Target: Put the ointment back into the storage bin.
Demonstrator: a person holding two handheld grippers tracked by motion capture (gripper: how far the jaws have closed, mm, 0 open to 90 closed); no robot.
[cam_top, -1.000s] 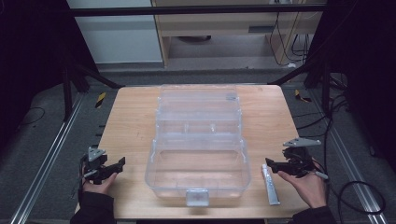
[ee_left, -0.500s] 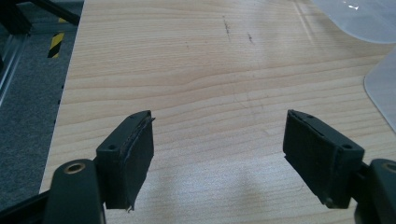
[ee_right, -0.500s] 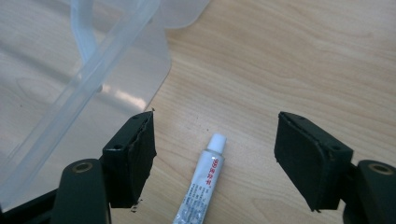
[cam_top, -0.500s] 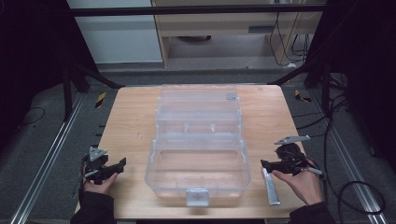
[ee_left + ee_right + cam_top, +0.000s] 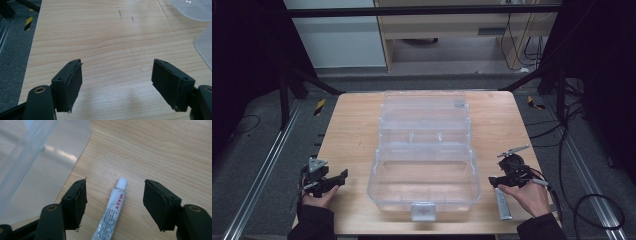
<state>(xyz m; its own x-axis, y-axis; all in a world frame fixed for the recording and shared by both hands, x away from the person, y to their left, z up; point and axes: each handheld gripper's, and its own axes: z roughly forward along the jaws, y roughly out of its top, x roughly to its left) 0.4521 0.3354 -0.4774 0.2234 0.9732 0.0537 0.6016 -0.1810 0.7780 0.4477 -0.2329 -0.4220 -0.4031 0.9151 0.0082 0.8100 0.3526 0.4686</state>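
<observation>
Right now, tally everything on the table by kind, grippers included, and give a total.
Clear plastic boxes: 1
Glue tubes: 1
Handheld grippers: 2, the left gripper and the right gripper, both open
Total: 4

Dim, dark surroundings; overhead light glares off the clear box [image 5: 424, 165]

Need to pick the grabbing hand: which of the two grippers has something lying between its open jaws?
The right gripper: a small white-capped tube lies on the table between its open jaws. The left gripper has bare wood between its jaws.
</observation>
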